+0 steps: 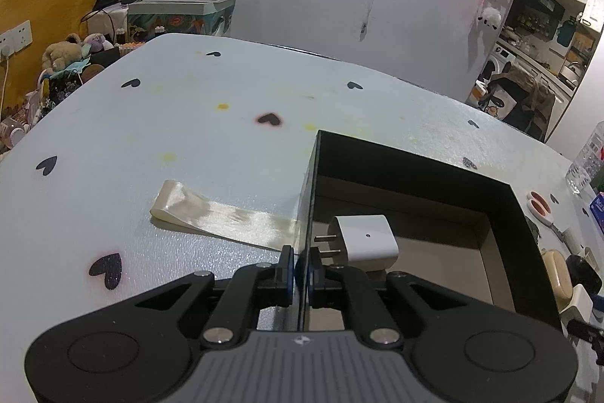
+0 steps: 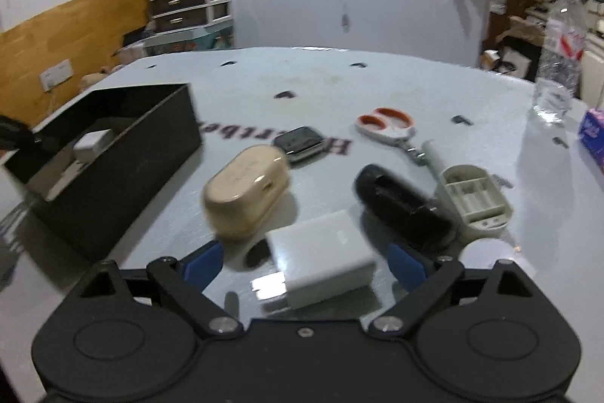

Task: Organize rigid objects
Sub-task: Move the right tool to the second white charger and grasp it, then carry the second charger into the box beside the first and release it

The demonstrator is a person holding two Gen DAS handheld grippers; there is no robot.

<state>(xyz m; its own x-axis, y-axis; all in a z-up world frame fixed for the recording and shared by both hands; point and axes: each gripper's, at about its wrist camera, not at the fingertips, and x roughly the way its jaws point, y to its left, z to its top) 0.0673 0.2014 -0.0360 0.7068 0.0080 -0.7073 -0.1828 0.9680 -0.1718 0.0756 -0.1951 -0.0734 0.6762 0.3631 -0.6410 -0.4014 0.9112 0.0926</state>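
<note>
Black-walled, the open box [image 1: 415, 176] is pinched at its near wall by the clenched left gripper [image 1: 300, 274]; one white plug charger [image 1: 364, 242] lies inside, just ahead of its fingertips. Spread wide, the right gripper [image 2: 305, 261] holds nothing, a second white charger [image 2: 321, 261] lying between its fingers untouched. Ahead: one beige case [image 2: 247, 189], one scissors [image 2: 389, 127].

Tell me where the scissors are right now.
In the right wrist view, the scissors lie right of centre on the table, beyond the black case, right of the smartwatch.
</note>
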